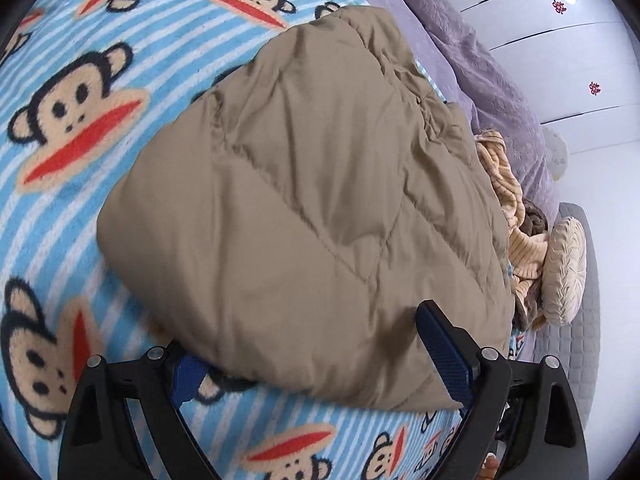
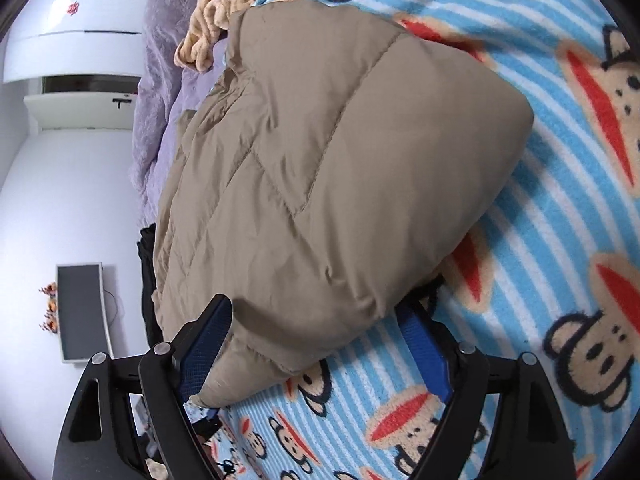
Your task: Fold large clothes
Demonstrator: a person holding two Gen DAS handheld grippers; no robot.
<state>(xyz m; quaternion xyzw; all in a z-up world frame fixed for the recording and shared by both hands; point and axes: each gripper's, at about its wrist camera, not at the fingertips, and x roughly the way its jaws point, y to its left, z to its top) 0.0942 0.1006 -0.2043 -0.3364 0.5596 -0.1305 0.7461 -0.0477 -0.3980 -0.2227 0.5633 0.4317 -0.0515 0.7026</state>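
Folded into one thick bundle, the tan quilted puffer jacket (image 1: 304, 200) lies on our blue striped fleece blanket printed with monkey faces (image 1: 68, 184). We see no containers. Our left gripper (image 1: 316, 344) is spread wide around the jacket's near edge, blue pads either side. Our right gripper (image 2: 324, 344) is equally wide around its opposite corner. One purple quilt (image 1: 480, 64) and one round cream cushion (image 1: 564, 268) sit beyond.
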